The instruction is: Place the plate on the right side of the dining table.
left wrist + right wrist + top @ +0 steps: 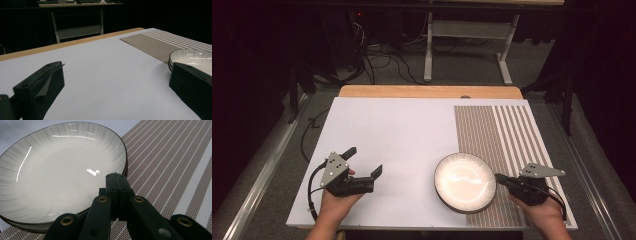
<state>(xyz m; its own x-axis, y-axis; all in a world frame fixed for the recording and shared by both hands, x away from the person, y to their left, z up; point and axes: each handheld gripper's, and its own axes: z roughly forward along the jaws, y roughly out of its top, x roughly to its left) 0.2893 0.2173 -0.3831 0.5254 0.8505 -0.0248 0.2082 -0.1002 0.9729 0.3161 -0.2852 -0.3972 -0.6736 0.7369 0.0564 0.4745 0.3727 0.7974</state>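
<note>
Jaws on the right gripper point(501, 178) are pressed flat together, and in the right gripper view point(116, 180) you can see the seam between the two black tips with nothing sandwiched in it. Those closed tips sit right at the near rim of the plate point(465, 180), over its edge; whether they actually touch the rim I can't tell. The right hand point(543, 212) comes in from the bottom edge of the high view, and the grey three-cornered bit on top of the gripper points off to the right.

Left gripper point(364, 162) is the opposite story: jaws spread wide, empty, just white table between them. In the left gripper view point(110, 82) one jaw sits at the lower left and the other at the lower right, with the plate point(192, 58) peeking out behind the right one. The left hand point(337, 200) holds it low over the near left part of the table, well apart from the plate.

Plate itself is white with a dark rim and faint ribbed lines running out to the edge, shiny enough to catch the light point(57, 172). It looks like it might be a small stack, since there's more than one dark rim line at its edge. It sits at the near right of the white table point(397, 130), half on the bare white and half on the striped brown placemat point(499, 130) that covers the right side. A wooden edge point(429, 91) shows along the far side of the table.
</note>
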